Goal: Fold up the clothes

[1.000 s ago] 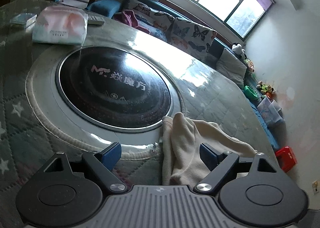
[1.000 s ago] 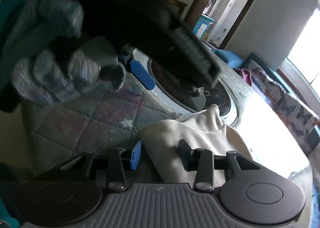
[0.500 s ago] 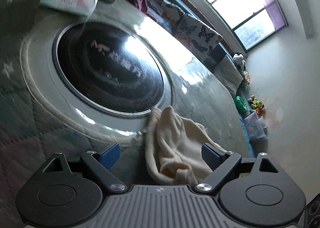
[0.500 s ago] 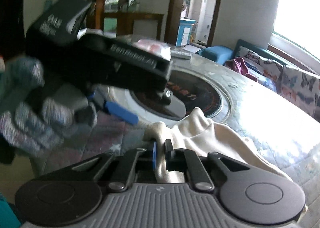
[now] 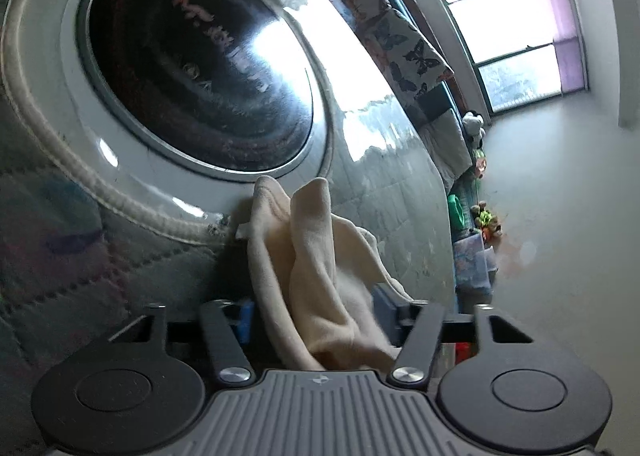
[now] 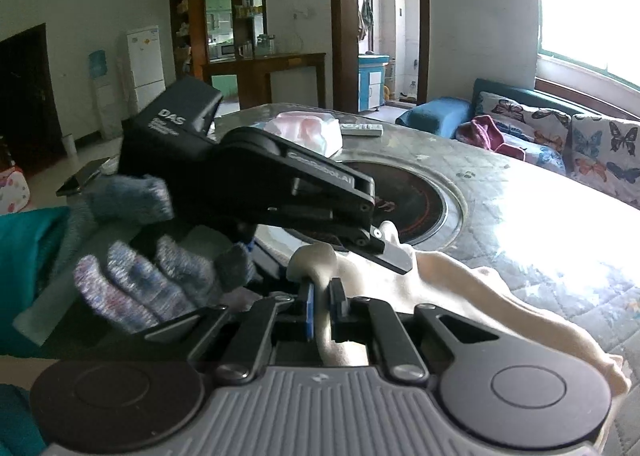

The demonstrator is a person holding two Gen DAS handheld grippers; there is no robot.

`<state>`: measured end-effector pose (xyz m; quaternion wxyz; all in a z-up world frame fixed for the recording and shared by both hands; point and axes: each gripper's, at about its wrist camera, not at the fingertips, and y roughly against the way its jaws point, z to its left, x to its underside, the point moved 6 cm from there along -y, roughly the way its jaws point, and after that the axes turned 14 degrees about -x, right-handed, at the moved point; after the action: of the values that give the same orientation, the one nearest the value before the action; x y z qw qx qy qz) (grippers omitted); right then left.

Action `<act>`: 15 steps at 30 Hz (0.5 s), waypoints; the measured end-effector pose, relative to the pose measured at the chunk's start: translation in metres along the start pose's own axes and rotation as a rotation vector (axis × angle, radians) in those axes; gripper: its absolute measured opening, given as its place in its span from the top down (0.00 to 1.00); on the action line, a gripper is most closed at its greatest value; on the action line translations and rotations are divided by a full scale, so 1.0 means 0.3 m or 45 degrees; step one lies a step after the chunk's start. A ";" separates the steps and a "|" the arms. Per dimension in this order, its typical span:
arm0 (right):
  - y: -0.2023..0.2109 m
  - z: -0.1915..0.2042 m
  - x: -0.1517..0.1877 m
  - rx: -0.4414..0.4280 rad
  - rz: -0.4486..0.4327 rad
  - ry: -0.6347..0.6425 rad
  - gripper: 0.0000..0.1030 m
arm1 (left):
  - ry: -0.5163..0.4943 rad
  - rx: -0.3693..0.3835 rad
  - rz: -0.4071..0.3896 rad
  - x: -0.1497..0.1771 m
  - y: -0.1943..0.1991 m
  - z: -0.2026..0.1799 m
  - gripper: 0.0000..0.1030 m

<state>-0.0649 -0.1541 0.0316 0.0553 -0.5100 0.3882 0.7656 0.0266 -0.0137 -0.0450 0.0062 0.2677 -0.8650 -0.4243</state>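
Gloved hand [image 6: 152, 280] gripping left hand-held gripper [image 6: 384, 244], tilted down

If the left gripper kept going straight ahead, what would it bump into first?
Most likely the cream cloth, which already bunches between the left gripper's open fingers. Beyond it lies the round black cooktop.

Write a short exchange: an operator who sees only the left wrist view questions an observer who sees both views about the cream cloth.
Operator: Cloth lies between the left gripper's open fingers. Has the right gripper got it?
Observer: Yes, the right gripper is shut on a raised fold of it.
Operator: What lies beyond the black disc?
Observer: A tissue pack, with a remote beside it.
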 end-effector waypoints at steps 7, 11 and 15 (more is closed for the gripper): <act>0.022 -0.029 0.031 -0.033 -0.019 -0.063 0.88 | -0.027 -0.021 -0.007 0.004 -0.012 0.031 0.77; 0.097 -0.096 0.062 0.040 -0.050 -0.142 0.87 | -0.050 -0.028 -0.017 0.012 -0.012 0.023 0.77; 0.189 -0.217 0.119 0.216 -0.076 -0.251 0.80 | -0.073 -0.035 -0.023 0.017 -0.010 0.015 0.77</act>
<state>-0.0611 -0.2468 0.0210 0.1591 -0.4371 0.4288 0.7744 0.0226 -0.0144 -0.0512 -0.0186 0.2632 -0.8565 -0.4436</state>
